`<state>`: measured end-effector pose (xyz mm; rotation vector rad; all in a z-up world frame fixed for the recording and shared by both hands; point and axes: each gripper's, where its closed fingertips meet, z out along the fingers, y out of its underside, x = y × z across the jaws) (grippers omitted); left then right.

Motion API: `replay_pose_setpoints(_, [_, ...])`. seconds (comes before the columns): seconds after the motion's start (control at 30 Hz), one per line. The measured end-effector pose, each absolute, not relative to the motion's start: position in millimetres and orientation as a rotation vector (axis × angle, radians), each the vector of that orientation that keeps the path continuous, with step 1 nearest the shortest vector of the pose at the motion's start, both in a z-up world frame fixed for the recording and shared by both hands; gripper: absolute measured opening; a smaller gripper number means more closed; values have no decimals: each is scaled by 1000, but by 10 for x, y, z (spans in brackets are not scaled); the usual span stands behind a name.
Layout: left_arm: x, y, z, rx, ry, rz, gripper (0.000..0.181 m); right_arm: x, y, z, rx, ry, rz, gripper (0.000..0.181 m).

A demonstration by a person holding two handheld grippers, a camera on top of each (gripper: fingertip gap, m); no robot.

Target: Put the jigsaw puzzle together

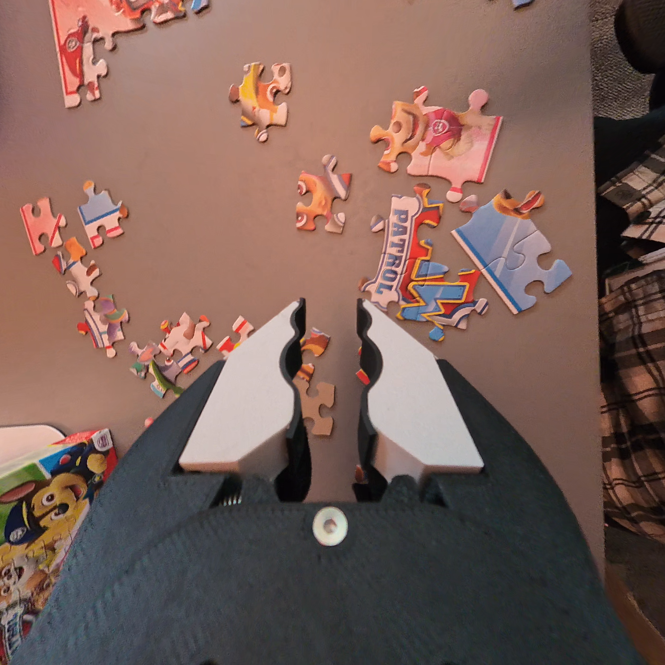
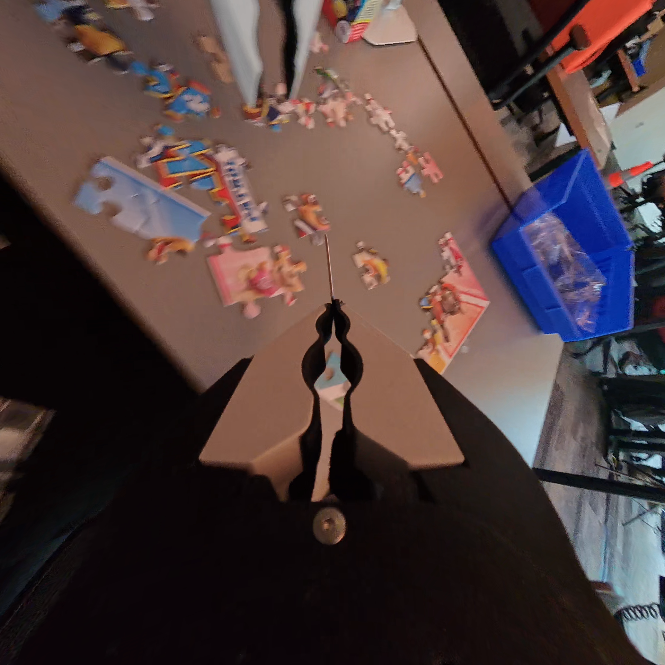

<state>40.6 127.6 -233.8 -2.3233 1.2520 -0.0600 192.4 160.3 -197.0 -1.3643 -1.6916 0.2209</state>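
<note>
Loose jigsaw pieces lie spread over the brown table (image 1: pixel 216 216). Joined groups: a pink one (image 1: pixel 439 140), a red-and-blue lettered one (image 1: pixel 421 266), a light blue one (image 1: pixel 511 248) and a red-edged corner section (image 1: pixel 82 46). My left gripper (image 1: pixel 331 306) is open and empty above a face-down brown piece (image 1: pixel 316 410). My right gripper (image 2: pixel 333 306) is shut on a puzzle piece (image 2: pixel 329 266), seen edge-on as a thin strip, held above the table between the pink group (image 2: pixel 252 277) and a single orange piece (image 2: pixel 372 268). The left gripper's white fingers (image 2: pixel 244 54) show at the top.
The puzzle box (image 1: pixel 54 503) stands at the lower left beside a white object (image 1: pixel 28 442). A blue bin (image 2: pixel 568 259) with clear plastic in it sits at the table's far side. Plaid cloth (image 1: pixel 633 360) lies past the table's right edge. My right fingertips sit around 15 centimeters from my left ones. The right gripper is farther from the white object (image 1: pixel 28 442), some 45 centimeters, than the left, some 30 centimeters. Seen from the right wrist view (image 2: pixel 377 34) as well.
</note>
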Motion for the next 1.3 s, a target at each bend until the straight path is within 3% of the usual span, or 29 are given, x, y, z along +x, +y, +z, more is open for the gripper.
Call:
replay_pose_setpoints(0.17, [270, 1268, -2352, -2346, 1192, -49, 28, 1307, 2166, -1930, -1384, -1696, 99, 0])
replay_pose_setpoints(0.43, [85, 1193, -2358, -2362, 1128, -58, 28, 622, 2666, -2632, -1524, -1920, -73, 0])
replay_pose_setpoints(0.6, [-12, 1225, -2353, -2365, 1117, -55, 29, 507, 2564, -2758, -1607, -1987, 96, 1])
replay_pose_setpoints(0.73, [-42, 1324, -2342, -2355, 1129, -41, 30, 523, 2499, -2681, -1723, -1950, 369, 19])
replay_pose_setpoints(1.0, [-68, 1722, -2323, -2343, 1115, -73, 31, 676, 2581, -2605, -1857, -1891, 493, 33])
replay_pose_setpoints(1.3, [-66, 2346, -2497, -2365, 1102, -51, 31, 537, 2679, -2763, -1881, -1891, 482, 20])
